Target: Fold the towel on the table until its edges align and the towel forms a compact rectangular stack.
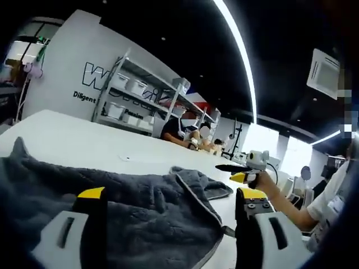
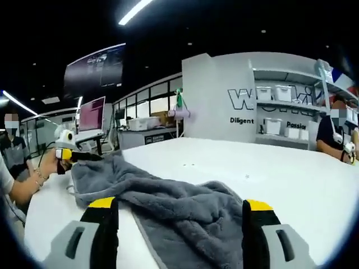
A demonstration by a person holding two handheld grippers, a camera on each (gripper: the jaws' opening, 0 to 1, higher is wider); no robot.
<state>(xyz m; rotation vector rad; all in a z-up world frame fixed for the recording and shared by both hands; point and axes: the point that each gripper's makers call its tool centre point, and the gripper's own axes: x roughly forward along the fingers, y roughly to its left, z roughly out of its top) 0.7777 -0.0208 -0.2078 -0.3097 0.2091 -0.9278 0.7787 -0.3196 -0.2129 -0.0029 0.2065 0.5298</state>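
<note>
A: Towel [image 1: 112,218] first. Where does it lie?

B: Rumpled on the white bench [image 1: 84,143], grey, directly ahead of the left tool [image 1: 171,199] and running under and between its two yellow-tipped jaws. One hemmed corner sticks out toward the right jaw.

A: Is the left tool holding it?

B: No, its jaws stand wide apart with the cloth lying loose between them.

A: And the other one?

B: From its own camera the right tool [image 2: 182,210] is spread wide as well, the towel [image 2: 185,221] heaped between and just beyond its jaws. The far end of the cloth stretches away to the left, where the other tool [image 2: 76,155] sits at its edge in a hand [image 2: 47,165]; whether it pinches the cloth there I cannot tell.

A: Anything beyond?

B: Shelves [image 1: 143,101] with white bins against a grey wall, and a seated person [image 2: 331,134] at the bench's far side.
</note>
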